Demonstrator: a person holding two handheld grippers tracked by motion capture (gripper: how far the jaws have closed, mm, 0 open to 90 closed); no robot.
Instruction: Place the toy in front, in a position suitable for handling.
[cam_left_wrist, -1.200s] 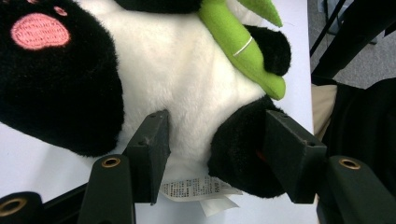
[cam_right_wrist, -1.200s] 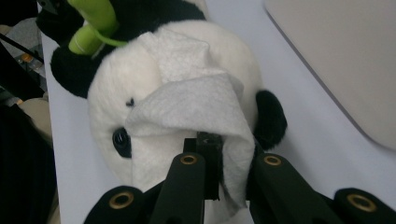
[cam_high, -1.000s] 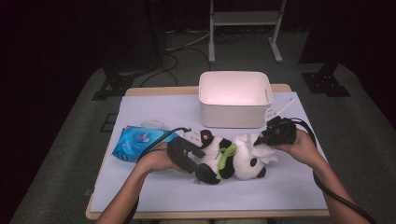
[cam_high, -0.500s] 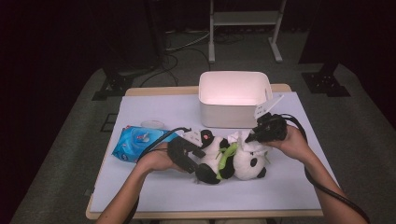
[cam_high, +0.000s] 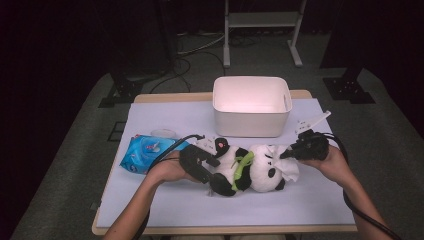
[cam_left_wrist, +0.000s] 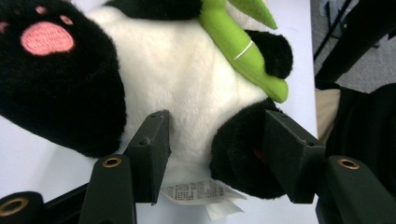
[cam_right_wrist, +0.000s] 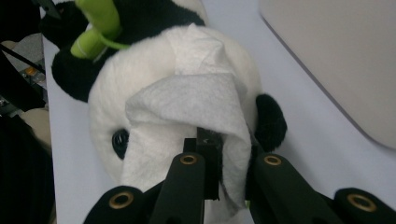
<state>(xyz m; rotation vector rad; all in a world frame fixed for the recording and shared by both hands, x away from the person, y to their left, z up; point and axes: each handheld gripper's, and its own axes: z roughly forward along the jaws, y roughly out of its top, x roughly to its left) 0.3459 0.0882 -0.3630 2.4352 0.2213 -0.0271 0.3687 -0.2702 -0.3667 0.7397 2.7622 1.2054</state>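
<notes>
Black-and-white plush panda (cam_high: 250, 170) lies sideways; left tool (cam_left_wrist: 212, 154) grips its rump; right tool (cam_right_wrist: 219, 172) pinches a white wipe (cam_right_wrist: 196, 107).

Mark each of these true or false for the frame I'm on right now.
1. The right tool is shut on a white wipe pressed to the head of the black-and-white plush panda. True.
2. The panda sits inside the white plastic tub. False: it lies on the pale table mat, in front of the tub.
3. The left tool straddles the panda's lower body. True.
4. The blue wipes packet lies right of the panda. False: it lies to its left in the high view.
5. The panda holds something green. True: a green plush stalk.
</notes>
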